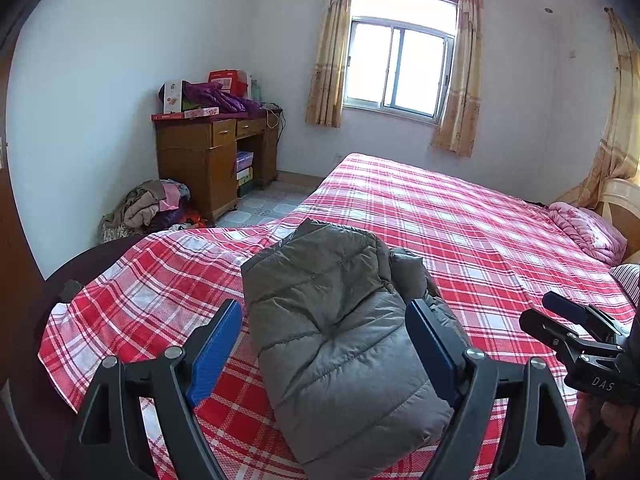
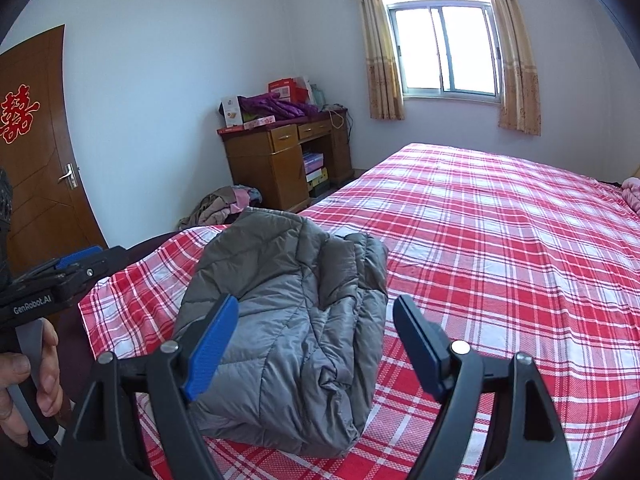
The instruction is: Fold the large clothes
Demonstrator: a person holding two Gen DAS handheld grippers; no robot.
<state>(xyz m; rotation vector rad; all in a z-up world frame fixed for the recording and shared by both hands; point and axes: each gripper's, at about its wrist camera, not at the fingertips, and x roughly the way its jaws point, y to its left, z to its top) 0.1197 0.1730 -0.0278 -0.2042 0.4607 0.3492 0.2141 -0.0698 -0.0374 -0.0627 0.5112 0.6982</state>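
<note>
Grey quilted padding is most of what I see: the folded jacket lies on the red-checked bed, its near edge hidden behind my gripper frames. The left gripper has its jaws spread wide, the bundle lying between them and beyond, with nothing gripped. The right gripper is wide too and grips nothing, the jacket under its left finger. My hand is cut off at the frame edge.
</note>
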